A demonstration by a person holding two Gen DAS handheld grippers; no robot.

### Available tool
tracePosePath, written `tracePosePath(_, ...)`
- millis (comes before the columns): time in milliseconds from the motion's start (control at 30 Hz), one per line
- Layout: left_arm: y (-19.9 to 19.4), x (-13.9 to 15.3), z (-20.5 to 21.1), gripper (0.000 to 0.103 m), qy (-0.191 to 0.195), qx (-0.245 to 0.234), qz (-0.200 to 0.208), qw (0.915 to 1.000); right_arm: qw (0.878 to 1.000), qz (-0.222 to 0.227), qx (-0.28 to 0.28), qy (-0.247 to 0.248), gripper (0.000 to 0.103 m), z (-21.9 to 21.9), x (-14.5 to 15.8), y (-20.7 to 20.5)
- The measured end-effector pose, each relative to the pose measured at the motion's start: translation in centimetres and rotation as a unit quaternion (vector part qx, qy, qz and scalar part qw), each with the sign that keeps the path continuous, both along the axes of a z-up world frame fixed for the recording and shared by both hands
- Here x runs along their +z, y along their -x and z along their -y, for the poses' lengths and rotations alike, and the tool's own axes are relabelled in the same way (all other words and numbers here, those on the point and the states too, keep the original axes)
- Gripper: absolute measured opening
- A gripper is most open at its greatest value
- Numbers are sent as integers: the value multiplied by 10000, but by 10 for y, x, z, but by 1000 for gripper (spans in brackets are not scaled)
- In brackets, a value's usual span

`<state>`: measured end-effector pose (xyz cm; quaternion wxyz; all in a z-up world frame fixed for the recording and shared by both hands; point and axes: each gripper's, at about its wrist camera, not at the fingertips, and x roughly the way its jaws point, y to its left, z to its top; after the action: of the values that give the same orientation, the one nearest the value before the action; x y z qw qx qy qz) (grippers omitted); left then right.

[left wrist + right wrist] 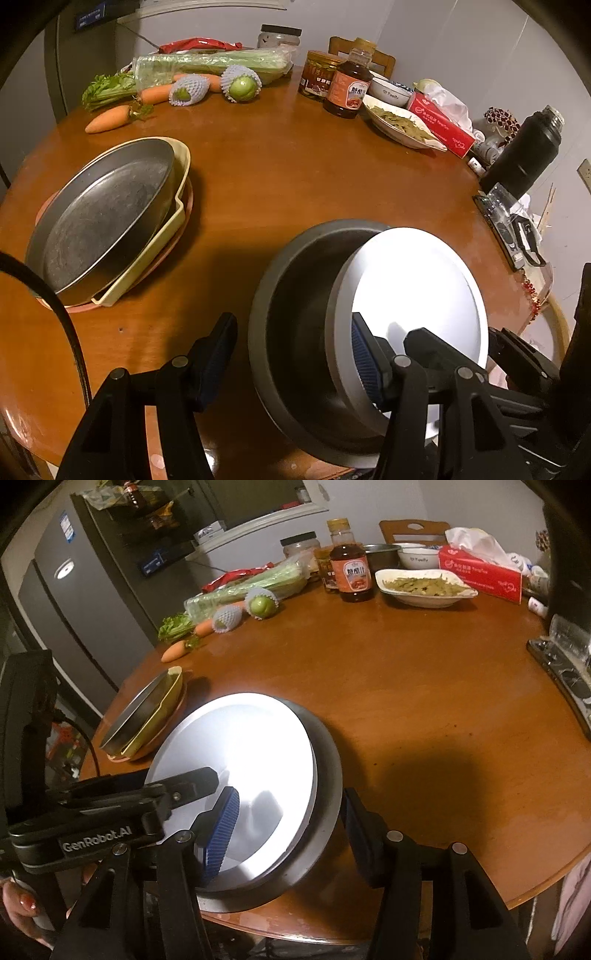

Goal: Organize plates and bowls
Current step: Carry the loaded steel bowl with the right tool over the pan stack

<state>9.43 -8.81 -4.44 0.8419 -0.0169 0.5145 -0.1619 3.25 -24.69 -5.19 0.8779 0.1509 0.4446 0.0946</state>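
A large grey metal bowl (295,314) stands at the near edge of the round wooden table (277,177). A silver metal plate (417,291) leans tilted inside it; both also show in the right wrist view, the plate (240,753) and the bowl (328,782). My left gripper (295,354) is open, its fingers (218,350) on either side of the bowl's near wall. My right gripper (288,823) has its jaws closed over the rims of plate and bowl. A stack of a metal pan (107,218), a yellow dish (166,229) and a pink plate (181,221) sits at the left.
Carrots (110,118), celery (207,64) and netted fruit (242,86) lie at the far left. Jars, a sauce bottle (349,86), a dish of food (399,122), a tissue box (439,123) and a black flask (524,155) line the far right. A fridge (74,590) stands beyond the table.
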Motion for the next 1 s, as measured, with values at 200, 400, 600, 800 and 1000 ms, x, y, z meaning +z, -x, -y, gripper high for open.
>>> tracePosePath(200,0,-4,2,47,196,-83,-14,9998,9999,120,60,-32,51,-2,0,0)
tracePosePath(400,4,2,2,47,150,-117,139,9997,9998,99,-33,170,45,-4,-1,-3)
tracePosePath(600,5,17,-15,47,284,-41,319,9991,9998,170,5,111,45,-12,8,-4)
tracePosePath(800,10,43,-40,47,300,120,658,9973,9990,395,142,135,45,-34,29,-5)
tracePosePath(1000,8,75,-72,47,260,323,1005,9941,9968,683,367,168,45,-65,57,-17)
